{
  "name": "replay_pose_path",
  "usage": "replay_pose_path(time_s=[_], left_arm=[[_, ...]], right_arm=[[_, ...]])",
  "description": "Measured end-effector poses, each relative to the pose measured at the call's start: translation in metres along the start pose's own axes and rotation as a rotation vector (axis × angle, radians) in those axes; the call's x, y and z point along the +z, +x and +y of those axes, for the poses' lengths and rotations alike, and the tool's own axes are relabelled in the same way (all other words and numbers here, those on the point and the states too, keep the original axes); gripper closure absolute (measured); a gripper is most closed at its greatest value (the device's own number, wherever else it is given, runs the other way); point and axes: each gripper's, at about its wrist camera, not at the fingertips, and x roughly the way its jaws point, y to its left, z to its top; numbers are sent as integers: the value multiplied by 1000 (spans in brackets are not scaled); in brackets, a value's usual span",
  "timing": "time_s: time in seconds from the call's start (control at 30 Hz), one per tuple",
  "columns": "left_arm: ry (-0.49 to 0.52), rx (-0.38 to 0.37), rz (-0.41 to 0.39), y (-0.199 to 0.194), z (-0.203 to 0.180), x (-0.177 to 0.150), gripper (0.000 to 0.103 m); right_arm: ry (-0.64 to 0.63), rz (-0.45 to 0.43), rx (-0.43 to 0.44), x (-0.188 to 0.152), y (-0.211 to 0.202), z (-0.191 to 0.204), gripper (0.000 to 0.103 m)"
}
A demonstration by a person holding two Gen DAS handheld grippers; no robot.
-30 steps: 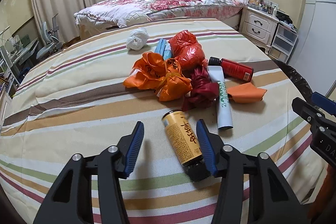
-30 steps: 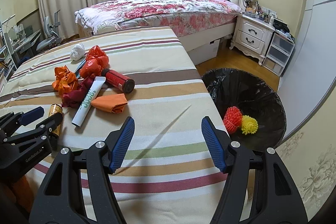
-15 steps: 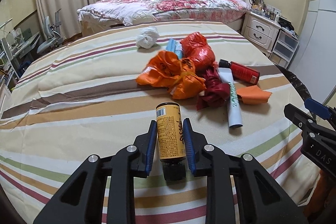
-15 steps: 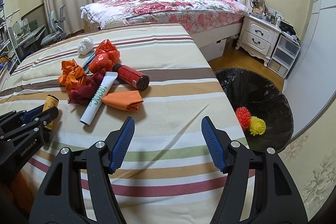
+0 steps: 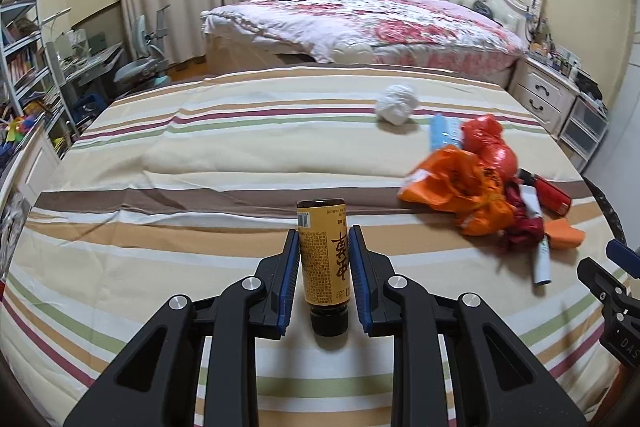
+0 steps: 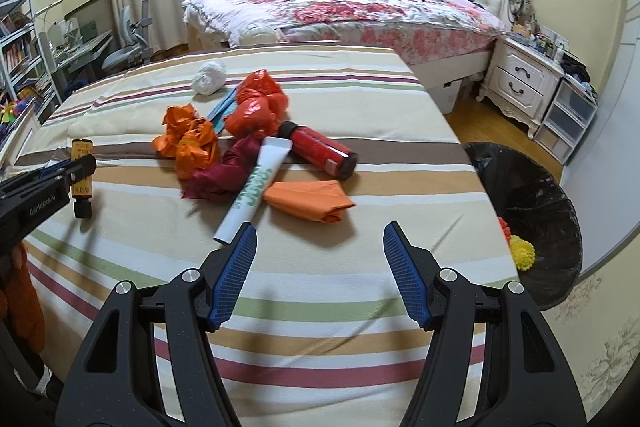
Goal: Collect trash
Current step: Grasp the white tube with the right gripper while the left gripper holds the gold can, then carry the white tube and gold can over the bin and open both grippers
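Note:
My left gripper (image 5: 323,239) is shut on a yellow bottle (image 5: 323,259) with a black cap, held off the striped bedspread (image 5: 200,155); the same bottle (image 6: 82,179) shows at the left of the right wrist view. A trash pile lies to the right: orange bags (image 5: 460,187), a red bag (image 5: 488,135), a red can (image 6: 320,149), a white tube (image 6: 256,187), a folded orange piece (image 6: 312,201) and a white wad (image 5: 396,103). My right gripper (image 6: 320,247) stands open above the bedspread, just in front of the tube and orange piece, with nothing between its fingers.
A black-lined bin (image 6: 536,211) with red and yellow pompoms (image 6: 520,253) sits on the floor right of the bed edge. A floral bed (image 6: 360,7), a white nightstand (image 6: 520,83) and cluttered shelves (image 5: 24,67) surround the area.
The left gripper closed on the yellow bottle, lifted it and carried it leftward away from the pile. The right gripper shifted slightly toward the pile and stayed open.

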Motion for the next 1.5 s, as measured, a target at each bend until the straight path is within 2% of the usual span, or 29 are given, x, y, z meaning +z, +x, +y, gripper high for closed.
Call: replay_pose_path(time_s=[0.1,0.2,0.27,0.33,0.47,0.57,0.63,0.73,1.27,1.5], left_arm=[[-1,23,4,0,14,-3,77],[-10,38,14,1,29,-6,77],[-24,41,22,2,36,-8,77],[-35,40,28,2,41,-9,77],[-42,26,30,3,43,-10,77],[-37,15,30,3,41,-12,77],[-33,11,31,3,40,-13,77],[-33,10,29,4,41,-13,77],[-25,-4,13,-5,35,-12,77],[-21,-6,11,-8,33,-13,78]], right_arm=[[-11,8,18,3,4,8,41],[-13,21,34,5,8,15,50],[-11,32,46,7,11,19,51],[-17,44,55,8,16,24,57],[-36,58,53,10,24,35,58],[-37,76,52,10,30,38,68],[-30,94,60,9,34,38,79],[-30,95,59,7,34,37,86],[-10,33,54,9,10,25,92],[-24,77,74,1,15,26,91]])
